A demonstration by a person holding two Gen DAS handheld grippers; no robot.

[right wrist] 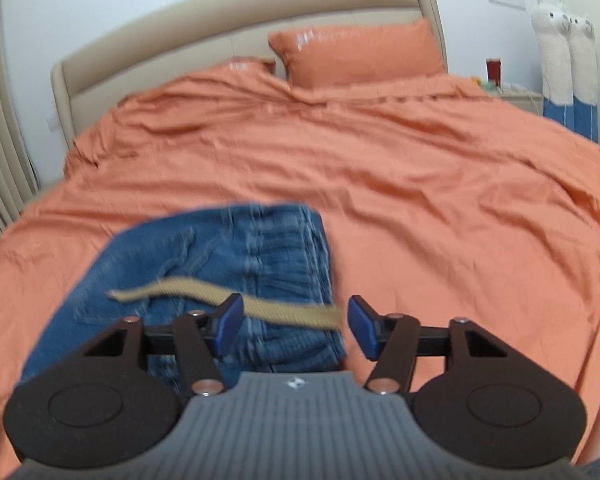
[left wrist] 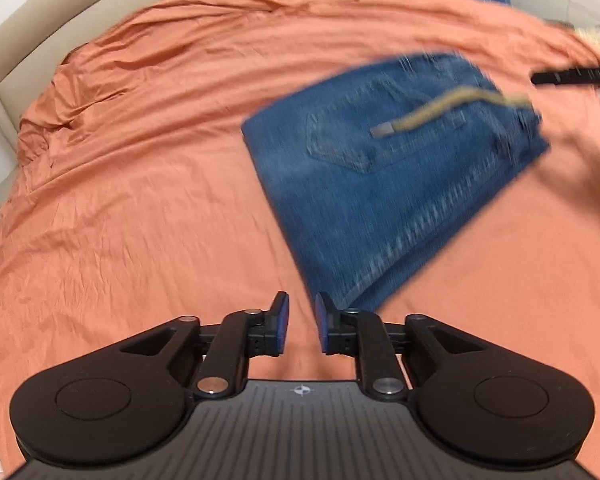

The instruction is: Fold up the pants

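Blue denim pants point(left wrist: 384, 176) lie folded into a compact rectangle on the orange bedspread point(left wrist: 148, 152), back pocket up, with a tan drawstring point(left wrist: 428, 114) lying across them. My left gripper point(left wrist: 301, 322) is open and empty, just off the pants' near corner. In the right wrist view the pants point(right wrist: 220, 264) lie below my right gripper point(right wrist: 296, 326), which is open wide and empty above the waistband edge and the drawstring point(right wrist: 228, 298). The right gripper's tip point(left wrist: 572, 76) shows at the far right of the left wrist view.
An orange pillow point(right wrist: 356, 52) leans on the beige headboard point(right wrist: 228, 24). A nightstand point(right wrist: 516, 96) and two plush alpacas point(right wrist: 560, 52) stand at the right of the bed. The bedspread is wrinkled at the left.
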